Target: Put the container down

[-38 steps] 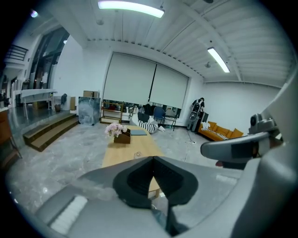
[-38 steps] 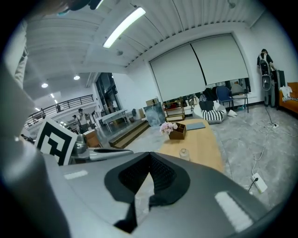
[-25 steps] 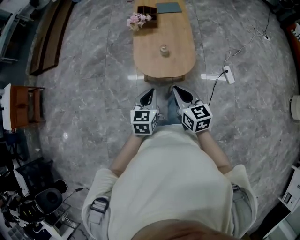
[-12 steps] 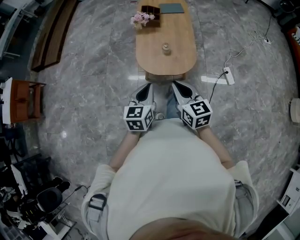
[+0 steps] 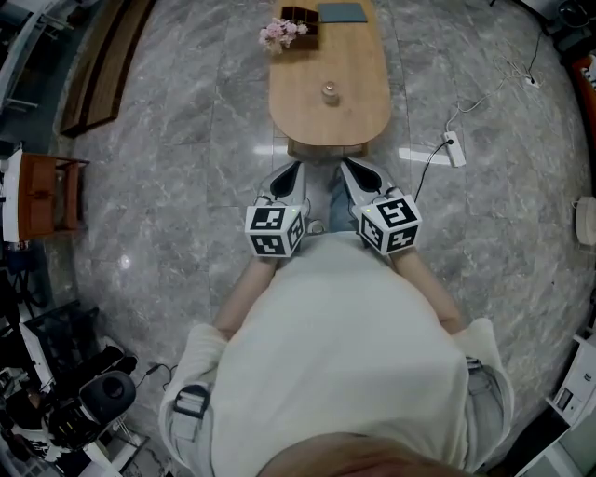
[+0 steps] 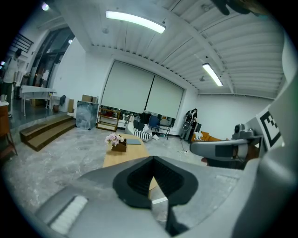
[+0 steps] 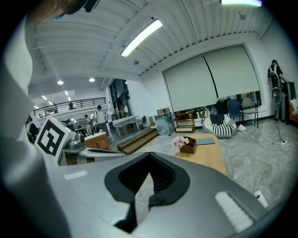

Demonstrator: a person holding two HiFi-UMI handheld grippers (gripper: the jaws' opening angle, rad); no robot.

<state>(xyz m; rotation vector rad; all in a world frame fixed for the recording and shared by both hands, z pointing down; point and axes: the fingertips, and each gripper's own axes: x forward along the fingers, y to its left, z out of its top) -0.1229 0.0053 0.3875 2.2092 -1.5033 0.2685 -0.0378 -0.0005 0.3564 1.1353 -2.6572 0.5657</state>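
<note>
A small clear jar point(image 5: 329, 91) stands alone in the middle of the oval wooden table point(image 5: 358, 121), apart from both grippers. My left gripper point(image 5: 295, 168) and right gripper point(image 5: 345, 166) are held side by side just short of the table's near end, and both point toward it. The left gripper point(image 6: 153, 159) has its jaws shut with nothing between them. The right gripper point(image 7: 149, 155) is also shut, its tips meeting, and holds nothing. In both gripper views the jar is hidden behind the jaws.
At the table's far end are pink flowers point(image 5: 280, 34), a dark box point(image 5: 300, 15) and a blue-grey pad point(image 5: 340, 12). A power strip point(image 5: 454, 149) with its cable lies on the marble floor to the right. Wooden steps point(image 5: 98, 70) and an orange-brown cabinet point(image 5: 42, 200) stand at the left.
The table's near end has come slightly closer to the grippers. My left gripper has shifted a little to the left. Both grippers stayed shut and empty.
</note>
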